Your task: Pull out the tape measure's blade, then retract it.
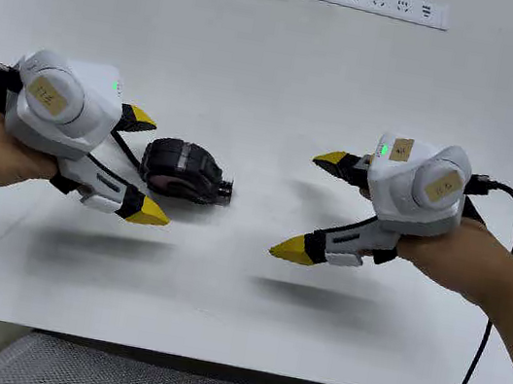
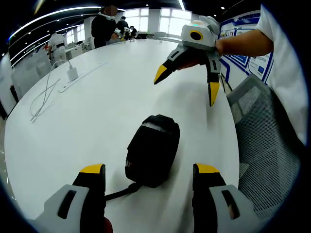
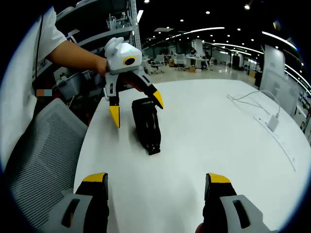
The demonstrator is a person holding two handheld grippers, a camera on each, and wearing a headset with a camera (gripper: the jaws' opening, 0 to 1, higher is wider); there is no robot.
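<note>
The black tape measure (image 1: 181,170) lies on the white bench (image 1: 256,74). The left hand-held gripper (image 1: 147,166) sits right at it, jaws spread wide on either side. The right hand-held gripper (image 1: 306,203), equally wide, hovers beyond its far end.

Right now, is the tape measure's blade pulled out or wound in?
Wound in: the tape measure lies on the table with only a tip at its mouth, no blade stretched out.

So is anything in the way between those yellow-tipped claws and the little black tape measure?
Nothing visible is. The tape measure lies right at the tips of the left gripper, whose jaws are open. The right gripper, also open, faces it across a bare stretch of the white table.
</note>
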